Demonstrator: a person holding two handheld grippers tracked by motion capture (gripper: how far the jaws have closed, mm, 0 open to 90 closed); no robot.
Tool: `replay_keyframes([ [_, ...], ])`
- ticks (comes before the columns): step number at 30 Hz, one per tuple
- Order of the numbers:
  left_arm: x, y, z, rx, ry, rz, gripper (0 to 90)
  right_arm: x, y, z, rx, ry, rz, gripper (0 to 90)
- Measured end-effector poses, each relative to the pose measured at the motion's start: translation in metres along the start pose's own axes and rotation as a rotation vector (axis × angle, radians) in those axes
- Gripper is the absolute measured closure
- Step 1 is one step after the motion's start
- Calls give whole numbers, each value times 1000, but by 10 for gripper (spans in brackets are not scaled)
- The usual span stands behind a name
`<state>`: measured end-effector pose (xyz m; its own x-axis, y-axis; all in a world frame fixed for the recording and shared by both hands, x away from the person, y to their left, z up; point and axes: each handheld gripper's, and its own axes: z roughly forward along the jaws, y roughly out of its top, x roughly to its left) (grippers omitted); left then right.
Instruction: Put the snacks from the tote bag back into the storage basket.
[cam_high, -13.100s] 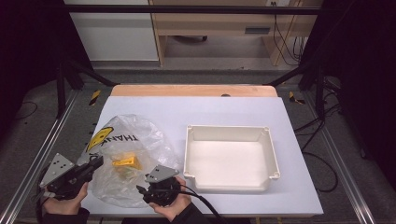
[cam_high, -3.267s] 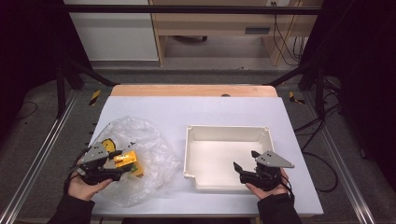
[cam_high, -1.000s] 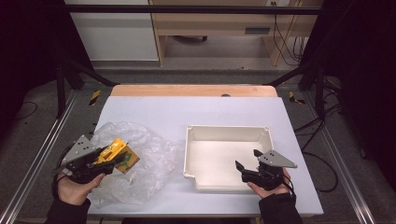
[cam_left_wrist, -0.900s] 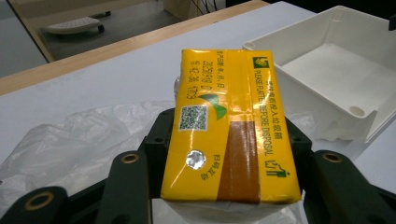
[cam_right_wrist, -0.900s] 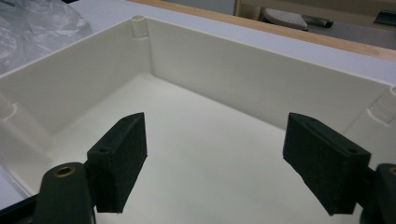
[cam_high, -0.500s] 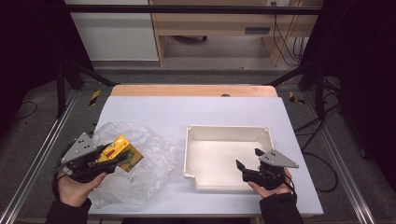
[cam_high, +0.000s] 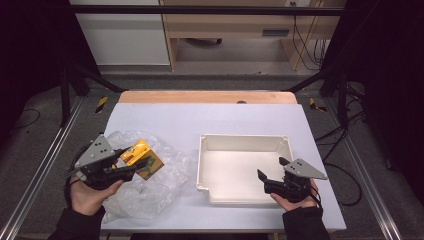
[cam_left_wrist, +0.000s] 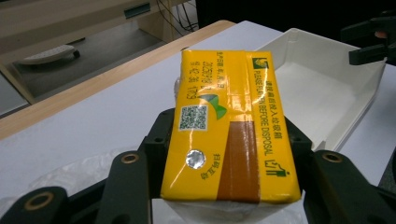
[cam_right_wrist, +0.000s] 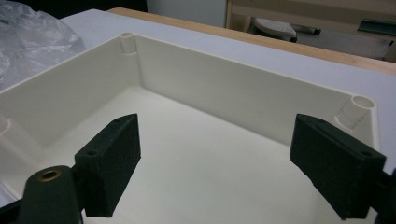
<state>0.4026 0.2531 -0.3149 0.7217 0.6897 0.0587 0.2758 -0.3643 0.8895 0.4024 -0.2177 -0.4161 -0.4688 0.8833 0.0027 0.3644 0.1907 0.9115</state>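
In the high view my left gripper (cam_high: 131, 169) is clamped on the yellow carton (cam_high: 141, 159), holding it just above the clear plastic bag (cam_high: 150, 192) at the near left of the table (cam_high: 240, 117); the white tray (cam_high: 243, 143) sits to the right with nothing in it, and my right gripper (cam_high: 263, 181) waits over the tray's near right corner, jaws apart and holding nothing. So I judge the job about halfway: the carton is out of the bag, but carrying it across and setting it in the tray is left. Compared with a second ago, the carton sits a little higher and farther from the bag's crumpled mouth, while my right hand has barely shifted; its jaws have just been opening a bit more, with nothing between them. In the left gripper view the carton (cam_left_wrist: 229, 126) lies flat between my two black jaws, pressed on both sides, its printed face up, with the tray (cam_left_wrist: 327, 84) ahead at the right. In the right gripper view my jaws stand wide over the tray's bare floor (cam_right_wrist: 210, 163), the bag (cam_right_wrist: 37, 32) at the far left.
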Motion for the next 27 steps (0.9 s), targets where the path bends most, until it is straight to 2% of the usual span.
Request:
replay_keyframes([
  [5, -4, 10, 5, -5, -20, 18, 506, -2, 0, -2, -4, -3, 2, 163],
  [12, -13, 24, 18, -4, -70, 48, 506, -6, 0, -3, -7, -13, 8, 161],
  [15, -15, 27, 22, -3, -78, 53, 506, -7, 0, -3, -9, -15, 9, 160],
  [24, -27, 37, 46, 8, -145, 90, 507, -8, 1, -4, -8, -18, 7, 159],
  [27, -30, 39, 51, 9, -153, 98, 507, -9, 1, -5, -12, -19, 10, 159],
])
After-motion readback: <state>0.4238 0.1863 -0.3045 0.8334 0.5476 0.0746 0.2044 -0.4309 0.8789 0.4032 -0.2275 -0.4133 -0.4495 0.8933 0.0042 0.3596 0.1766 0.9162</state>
